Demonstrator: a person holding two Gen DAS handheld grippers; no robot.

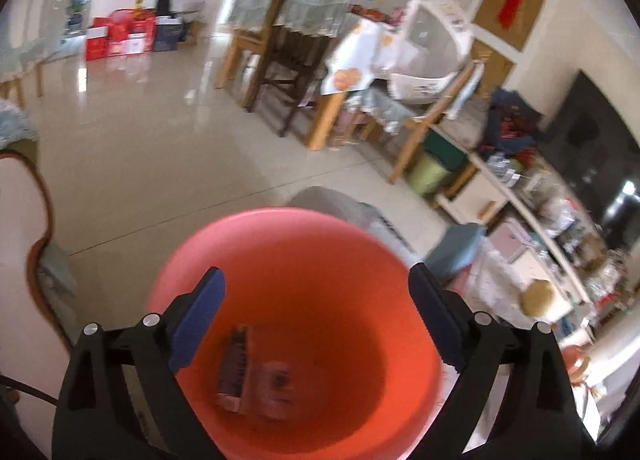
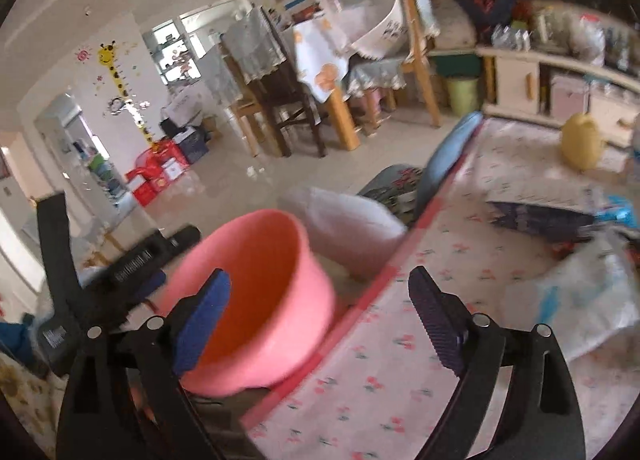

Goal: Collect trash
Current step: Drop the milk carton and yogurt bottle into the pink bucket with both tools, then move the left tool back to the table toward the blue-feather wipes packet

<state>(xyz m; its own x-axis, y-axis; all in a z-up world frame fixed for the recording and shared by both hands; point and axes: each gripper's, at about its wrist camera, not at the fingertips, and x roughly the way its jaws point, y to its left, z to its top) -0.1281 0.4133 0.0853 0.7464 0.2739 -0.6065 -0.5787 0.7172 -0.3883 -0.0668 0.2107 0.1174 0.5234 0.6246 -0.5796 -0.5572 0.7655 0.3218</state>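
While the left gripper (image 1: 316,320) hangs over the pink bucket (image 1: 296,300) with jaws spread wide and holding nothing, bare tiled floor (image 1: 140,163) lies open beyond the rim. Inside the bucket, at the bottom, lies a crumpled wrapper (image 1: 256,376), blurred. The right gripper (image 2: 320,300), jaws also wide and holding nothing, points past the bucket's side over a floral mat (image 2: 400,380). A white plastic bag (image 2: 580,300) and a dark package (image 2: 540,219) lie on the mat; wooden chairs (image 1: 280,59) stand farther off.
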